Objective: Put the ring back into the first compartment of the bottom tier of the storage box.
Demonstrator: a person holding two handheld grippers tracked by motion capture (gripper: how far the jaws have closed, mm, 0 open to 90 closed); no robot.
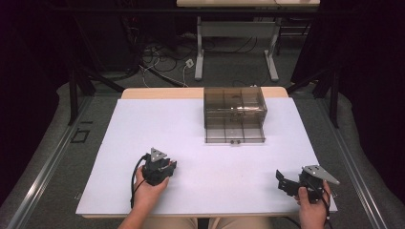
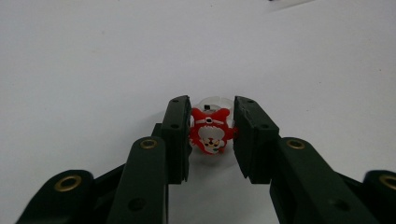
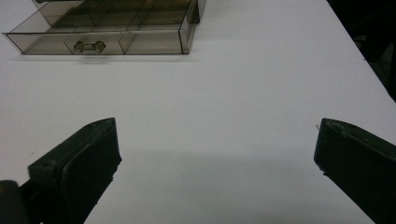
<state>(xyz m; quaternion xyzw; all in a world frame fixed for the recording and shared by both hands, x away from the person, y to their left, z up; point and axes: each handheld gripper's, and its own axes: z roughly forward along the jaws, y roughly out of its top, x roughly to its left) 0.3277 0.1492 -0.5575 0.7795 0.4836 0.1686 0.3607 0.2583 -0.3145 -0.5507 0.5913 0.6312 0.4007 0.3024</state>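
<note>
- Black jaws of the left gripper (image 2: 212,133) stand close either side of a small red-and-white Santa figure (image 2: 211,131), which sits on a clear round base on the white table (image 2: 93,60); the pads look to be touching or all but touching its sides, so whether it is truly clamped cannot be told.
- Seen from the high view, the left gripper (image 1: 165,164) rests low over the near-left part of the table, held in the person's left hand (image 1: 149,188); the figure lies under its tip, still on the surface and not lifted.
- Right gripper (image 1: 282,180), at the near-right edge of the table, has its jaws spread wide with nothing between them; its own view looks past them over bare table.
- Smoky transparent drawer box (image 1: 235,113) stands at the far middle of the table, its lower drawer (image 3: 100,39) pulled out, the compartments apparently empty.
- Progress, as judged: the drawer is already open and the pick-up is at the grasping stage; lifting the figure, carrying it across and placing it in a compartment remain, the box being well apart from the figure.
</note>
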